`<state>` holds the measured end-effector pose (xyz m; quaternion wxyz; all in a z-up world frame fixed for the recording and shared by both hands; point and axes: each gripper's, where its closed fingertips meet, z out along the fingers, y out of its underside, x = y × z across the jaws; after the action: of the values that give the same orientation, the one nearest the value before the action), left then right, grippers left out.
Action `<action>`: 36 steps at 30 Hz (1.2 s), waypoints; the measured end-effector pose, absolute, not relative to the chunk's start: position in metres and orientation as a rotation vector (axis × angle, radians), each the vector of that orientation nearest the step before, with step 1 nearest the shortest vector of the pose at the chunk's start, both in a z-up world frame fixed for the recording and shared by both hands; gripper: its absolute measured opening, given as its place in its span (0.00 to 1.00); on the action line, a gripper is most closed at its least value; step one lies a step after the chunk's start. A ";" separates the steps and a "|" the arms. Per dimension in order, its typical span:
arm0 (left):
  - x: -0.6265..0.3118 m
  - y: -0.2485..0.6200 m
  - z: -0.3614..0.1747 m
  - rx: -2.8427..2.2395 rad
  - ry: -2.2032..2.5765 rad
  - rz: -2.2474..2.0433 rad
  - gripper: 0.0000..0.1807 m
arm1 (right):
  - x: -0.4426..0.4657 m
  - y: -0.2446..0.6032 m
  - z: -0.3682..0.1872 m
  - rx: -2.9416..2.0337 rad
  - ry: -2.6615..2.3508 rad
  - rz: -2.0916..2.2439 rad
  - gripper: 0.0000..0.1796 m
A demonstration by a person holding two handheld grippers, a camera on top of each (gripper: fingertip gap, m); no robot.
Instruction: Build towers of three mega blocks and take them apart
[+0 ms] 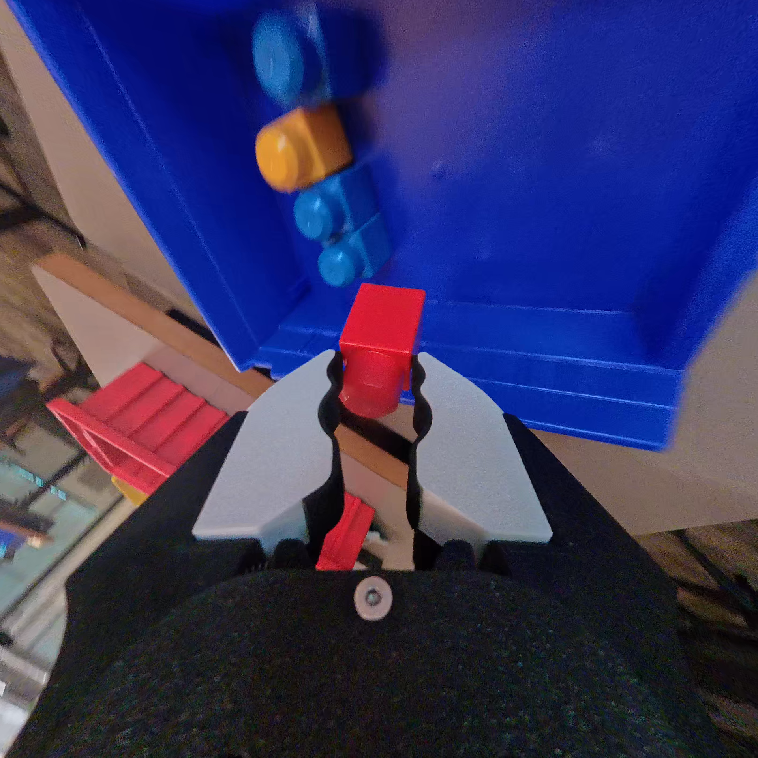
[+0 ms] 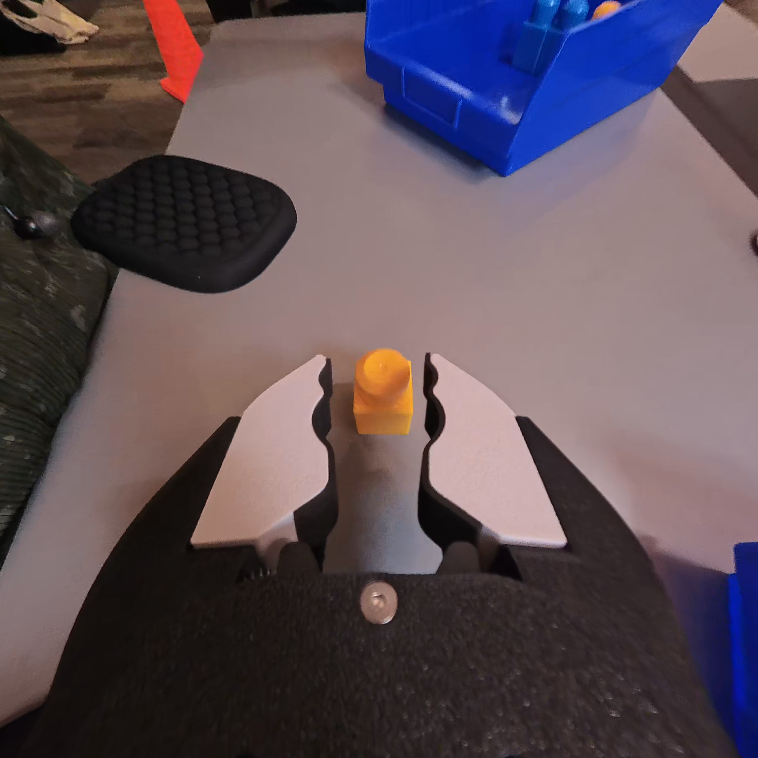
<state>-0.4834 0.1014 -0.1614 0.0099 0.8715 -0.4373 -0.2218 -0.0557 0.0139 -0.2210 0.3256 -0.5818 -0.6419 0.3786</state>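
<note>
My left tongs (image 1: 376, 357) clamp a red block (image 1: 383, 328) over the blue bin (image 1: 533, 164); my right tongs (image 2: 376, 361) straddle, parted, a yellow block (image 2: 382, 404) on the tabletop (image 2: 410, 254).

Your grey desk (image 2: 410, 246) stands over dark wood-grain flooring (image 2: 82, 94); a black honeycomb-textured pad (image 2: 184, 223) overhangs its left edge, beside dark green ribbed upholstery (image 2: 37, 328).
</note>
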 end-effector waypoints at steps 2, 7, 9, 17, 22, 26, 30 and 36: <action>-0.435 0.092 -0.142 2.776 -1.526 -0.591 0.17 | -0.059 0.014 -0.211 -1.497 -1.652 0.990 0.25; -0.295 0.049 -0.133 2.666 -1.975 -0.293 0.17 | -0.070 0.006 -0.184 -1.436 -1.585 0.974 0.25; -0.244 0.030 -0.141 2.546 -2.132 -0.229 0.18 | -0.077 -0.002 -0.174 -1.420 -1.582 0.954 0.25; -0.110 -0.007 -0.168 2.352 -2.423 -0.086 0.18 | -0.097 -0.017 -0.174 -1.464 -1.602 0.861 0.31; -0.079 -0.013 -0.161 2.372 -2.530 0.099 0.18 | -0.092 -0.013 -0.181 -1.439 -1.623 0.841 0.22; -0.067 -0.003 -0.137 2.629 -2.611 0.540 0.32 | -0.075 0.001 -0.162 -1.367 -1.525 0.948 0.21; -0.074 0.014 -0.165 2.891 -2.432 1.075 0.37 | -0.055 0.021 -0.135 -1.288 -1.313 1.169 0.22; -0.060 0.009 -0.270 2.831 -2.323 1.010 0.41 | -0.049 0.032 -0.132 -1.257 -1.197 1.292 0.22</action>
<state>-0.0601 0.0088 -0.2696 -0.3225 0.7054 -0.5788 0.2518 -0.0491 0.0321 -0.1325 0.4698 -0.5129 -0.4883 0.5271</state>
